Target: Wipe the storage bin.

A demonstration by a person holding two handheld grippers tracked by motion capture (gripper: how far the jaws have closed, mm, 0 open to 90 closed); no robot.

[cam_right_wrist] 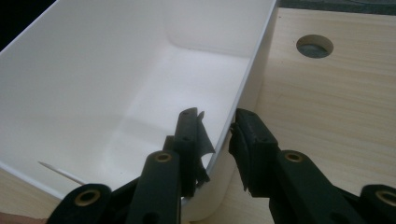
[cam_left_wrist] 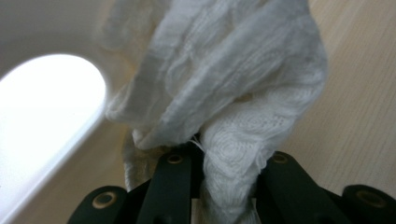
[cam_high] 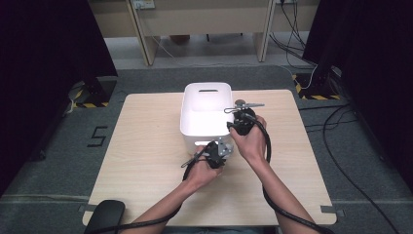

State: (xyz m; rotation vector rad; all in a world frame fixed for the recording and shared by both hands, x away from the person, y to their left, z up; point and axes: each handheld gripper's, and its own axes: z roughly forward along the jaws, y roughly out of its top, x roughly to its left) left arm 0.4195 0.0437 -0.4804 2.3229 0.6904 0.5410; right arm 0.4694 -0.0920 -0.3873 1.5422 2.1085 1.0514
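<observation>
My left gripper (cam_left_wrist: 224, 186) pinching white cloth (cam_left_wrist: 224, 93), bunched just beside near wall of white bin (cam_high: 206, 109). My right gripper (cam_right_wrist: 219, 140) straddling bin's right wall, jaws clamping it. Bare table (cam_high: 146, 146) left of bin.

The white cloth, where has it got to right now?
The white cloth is bunched between the left gripper's shut jaws, just outside the near end of the white bin on the table.
</observation>
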